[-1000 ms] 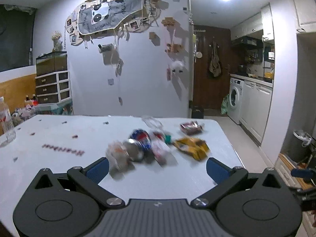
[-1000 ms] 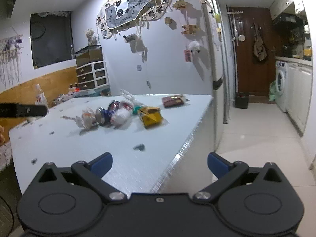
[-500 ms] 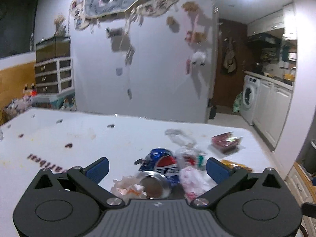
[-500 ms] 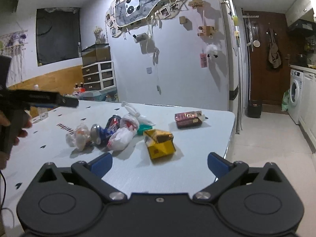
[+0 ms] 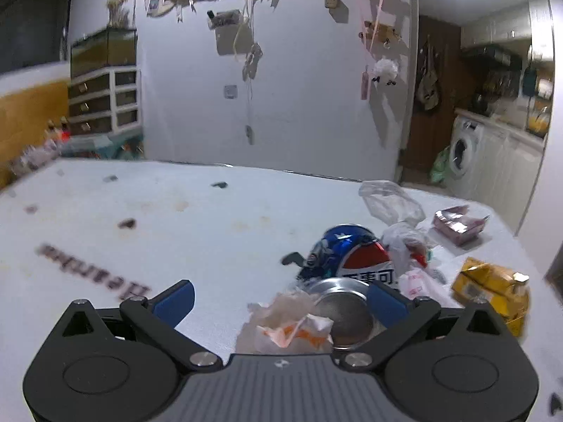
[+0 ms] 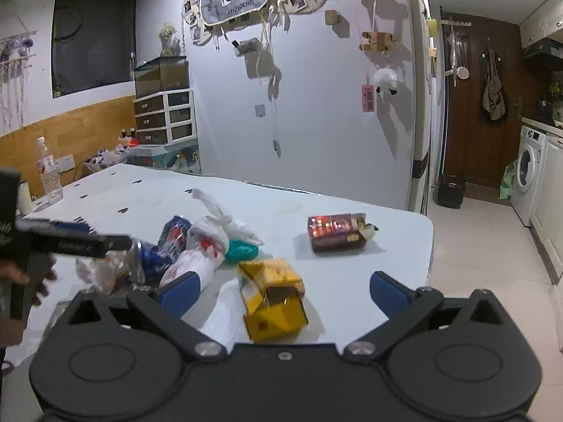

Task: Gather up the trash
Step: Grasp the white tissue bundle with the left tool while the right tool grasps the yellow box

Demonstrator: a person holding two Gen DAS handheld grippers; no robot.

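Trash lies on the white table [image 5: 176, 218]: a crushed blue Pepsi can [image 5: 346, 263], a crumpled white-and-orange wrapper [image 5: 292, 327], white plastic bags [image 5: 404, 242], a yellow carton [image 5: 489, 292] and a maroon packet [image 5: 457, 221]. My left gripper [image 5: 279, 299] is open, with the wrapper and the can's end between its fingers. My right gripper [image 6: 283, 290] is open, with the yellow carton [image 6: 272, 299] between its fingers. The right wrist view also shows the can [image 6: 169, 242], the bags [image 6: 207, 242], a teal scrap [image 6: 241, 251], the maroon packet [image 6: 336, 234] and the left gripper [image 6: 70, 242].
A clear water bottle [image 6: 49, 172] stands at the table's far left. The table's right edge [image 6: 431, 239] drops to a tiled floor. A drawer unit [image 6: 165, 119] stands by the back wall, a washing machine [image 6: 527, 172] at the far right.
Both grippers have moved closer to the trash. The left one now has the wrapper and can between its fingers; the right one has closed in on the yellow carton.
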